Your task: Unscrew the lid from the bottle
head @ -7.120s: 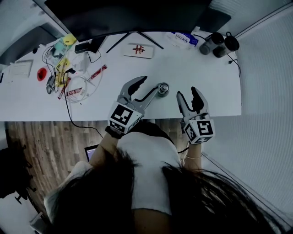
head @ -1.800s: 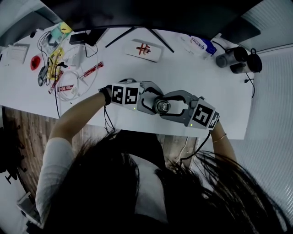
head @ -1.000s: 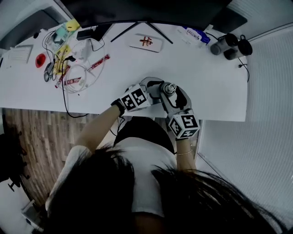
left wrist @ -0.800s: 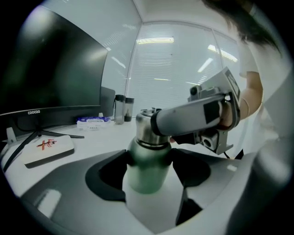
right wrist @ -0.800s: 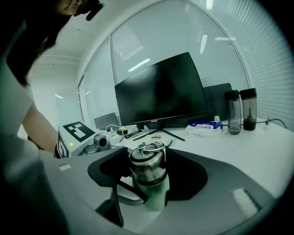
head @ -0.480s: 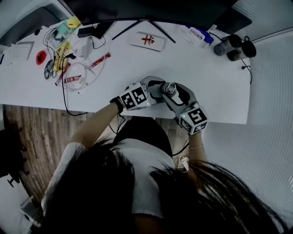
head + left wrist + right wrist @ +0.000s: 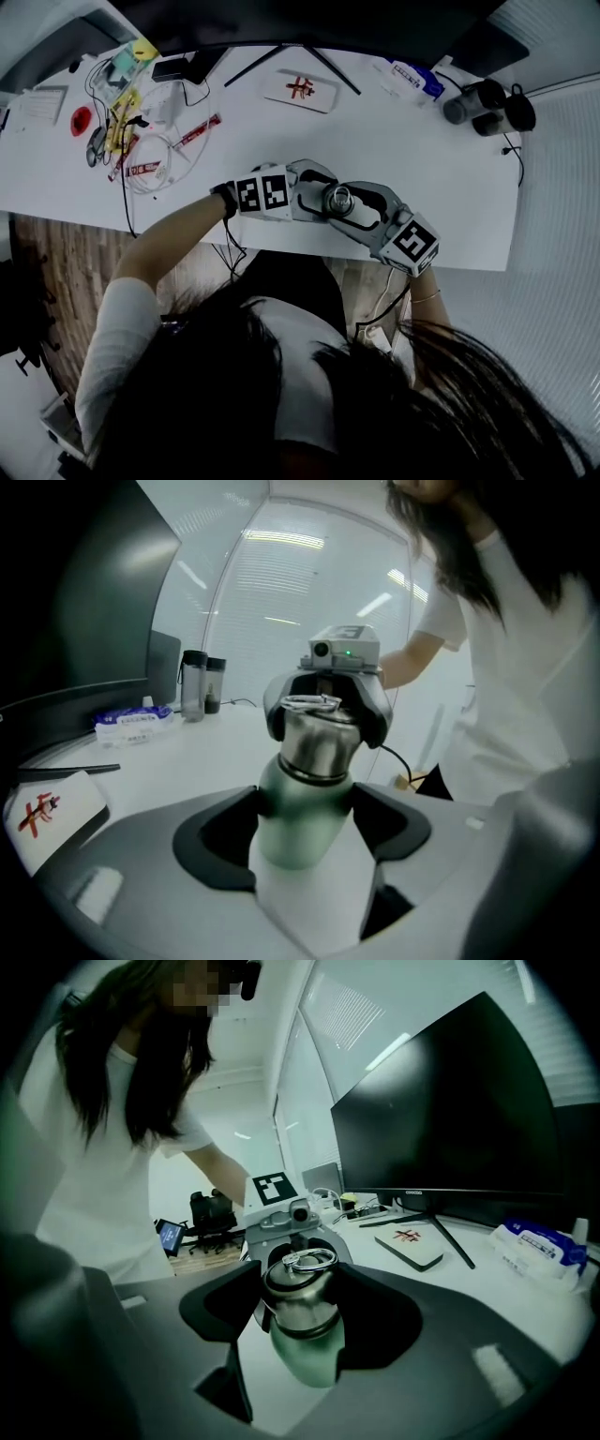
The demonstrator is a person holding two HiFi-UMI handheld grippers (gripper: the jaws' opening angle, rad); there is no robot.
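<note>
Left gripper: jaws narrowed onto the green body of the bottle, pads touching it on both sides just below the steel collar. Right gripper: jaws closed round the steel lid, above the left's hold; wire ring on the lid top sits free. The two grippers come in from opposite sides, left one from the left, right one from the right and nearer. Bottle upright, long axis vertical, standing on the white desk close to its near edge, about mid-width. Judgement: the lid looks seated, so the twist must run about that vertical axis, right gripper turning, left bracing.
</note>
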